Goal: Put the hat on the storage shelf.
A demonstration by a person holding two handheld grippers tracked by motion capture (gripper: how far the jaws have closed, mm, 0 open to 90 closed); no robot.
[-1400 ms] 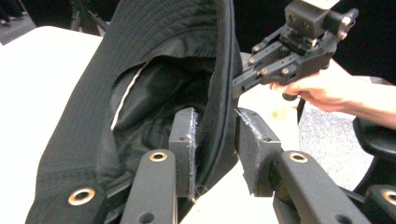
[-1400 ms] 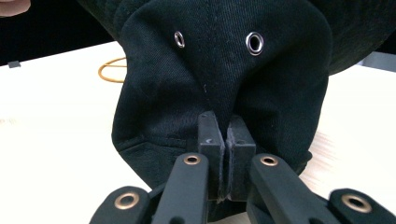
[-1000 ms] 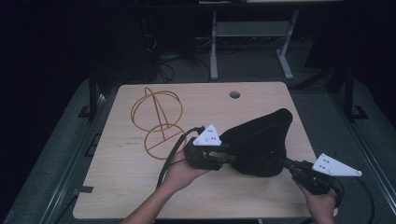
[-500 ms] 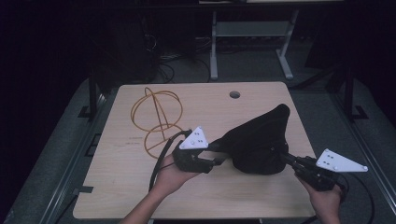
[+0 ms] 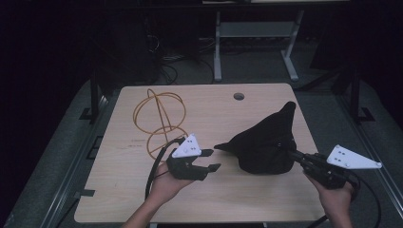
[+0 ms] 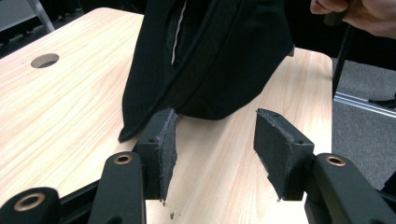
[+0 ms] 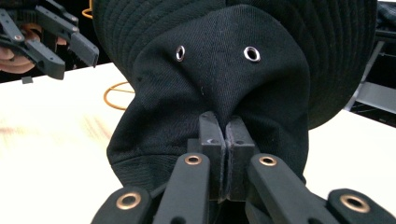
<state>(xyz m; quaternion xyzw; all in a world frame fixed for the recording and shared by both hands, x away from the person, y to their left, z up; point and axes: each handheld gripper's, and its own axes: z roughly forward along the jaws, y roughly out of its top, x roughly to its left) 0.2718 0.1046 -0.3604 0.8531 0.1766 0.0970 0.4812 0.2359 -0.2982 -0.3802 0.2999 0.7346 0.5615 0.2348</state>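
Observation:
A black fabric hat (image 5: 263, 145) stands bunched up on the right part of the wooden table (image 5: 142, 199). My right gripper (image 5: 291, 154) is shut on the hat's right side; in the right gripper view its jaws pinch a fold of the hat (image 7: 219, 70) below two metal eyelets. My left gripper (image 5: 208, 160) is open, a little left of the hat's brim tip and not touching it. In the left gripper view the hat (image 6: 205, 56) sits just beyond the two spread pads (image 6: 166, 149), with bare table between them.
An orange wire stand (image 5: 161, 121) of hoops rises on the table's left half, behind my left gripper. A round cable hole (image 5: 238, 96) lies near the far edge. Desk legs and cables stand on the dark floor beyond the table.
My left gripper has let go of the hat's brim, opened and drawn back to the left. The hat has sagged lower while the right gripper keeps its hold.

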